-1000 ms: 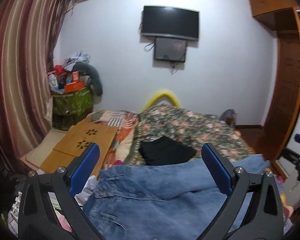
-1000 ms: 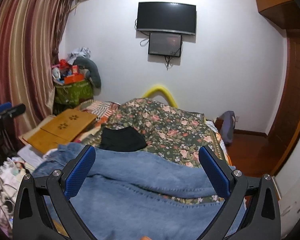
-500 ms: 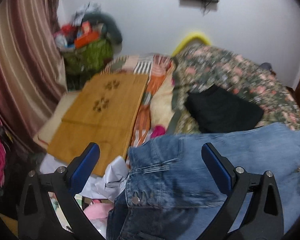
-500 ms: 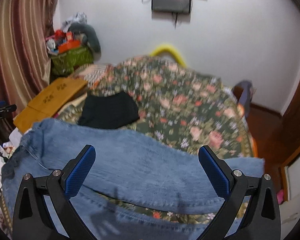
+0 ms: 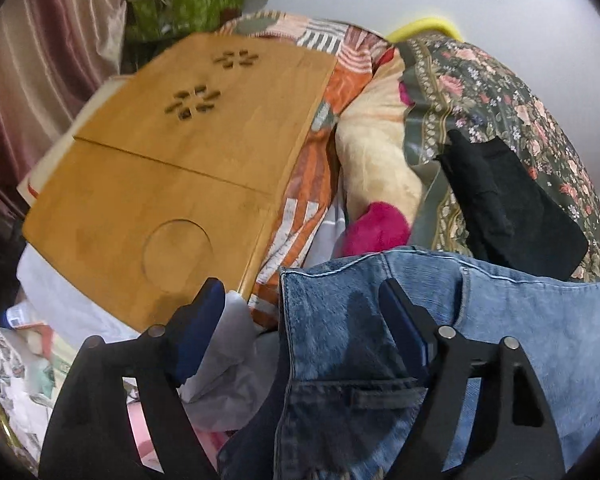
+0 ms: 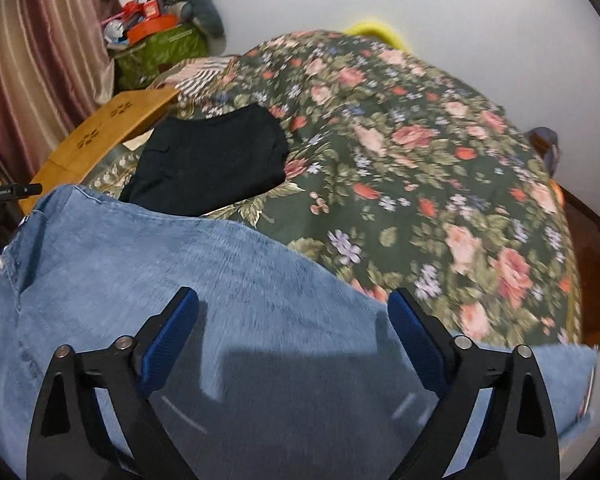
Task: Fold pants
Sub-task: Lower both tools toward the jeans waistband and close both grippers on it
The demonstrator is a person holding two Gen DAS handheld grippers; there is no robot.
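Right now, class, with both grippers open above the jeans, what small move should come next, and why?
Probably lower the left gripper onto the waistband edge of the jeans and shut it. Both it and the right gripper hang open, gripping nothing, so no fold can start.

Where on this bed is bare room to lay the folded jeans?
Free: floral bedspread right of the black garment, beyond the jeans. Also the wooden tray. Crowded: the jumble of cloth and papers at the jeans' left.
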